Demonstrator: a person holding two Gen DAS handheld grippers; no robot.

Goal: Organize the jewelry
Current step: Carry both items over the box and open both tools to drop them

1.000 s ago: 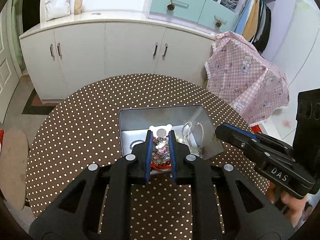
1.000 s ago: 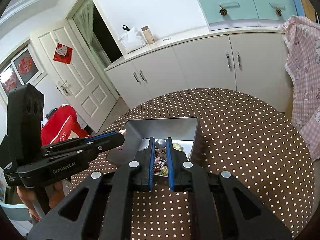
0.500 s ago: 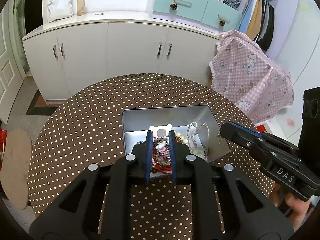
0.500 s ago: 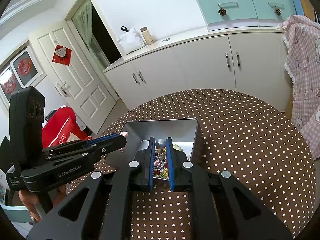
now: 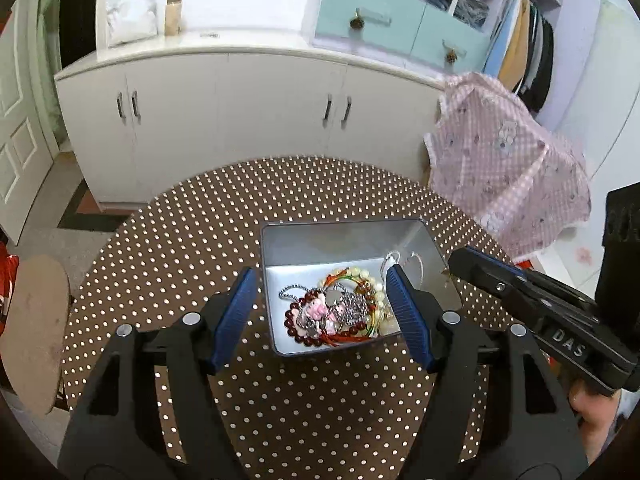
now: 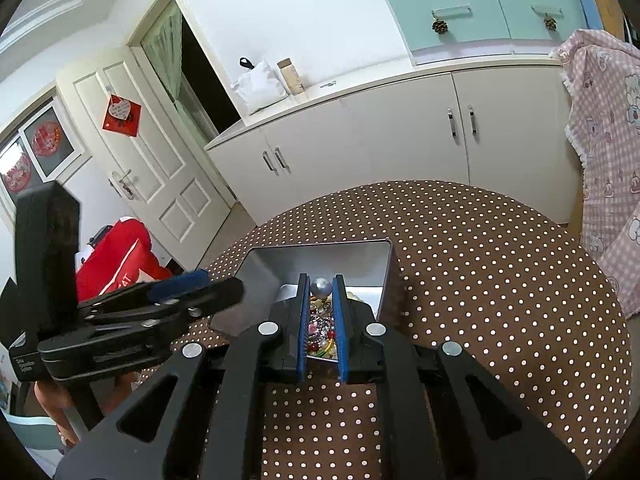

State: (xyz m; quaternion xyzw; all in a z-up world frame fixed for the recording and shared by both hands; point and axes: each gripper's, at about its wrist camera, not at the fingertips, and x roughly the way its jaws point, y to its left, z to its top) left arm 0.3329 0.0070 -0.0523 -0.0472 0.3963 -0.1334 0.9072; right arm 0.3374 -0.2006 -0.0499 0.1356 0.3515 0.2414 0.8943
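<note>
A round table [image 5: 168,240] in a brown, white-dotted cloth is carrying an open silver tin [image 5: 344,240] near its middle. The jewelry [image 5: 336,312] is lying heaped in the tin's near half: dark red beads, silver chain, a pink charm, pale beads. The left gripper [image 5: 322,304] is hovering over the tin's near edge, its jaws opening wide and gripping nothing, the heap showing between them. To the right, the right gripper [image 6: 321,312] is pointing into the tin, blue pads almost together, nothing visibly clamped. White cabinets [image 5: 240,120] are standing beyond the far side
</note>
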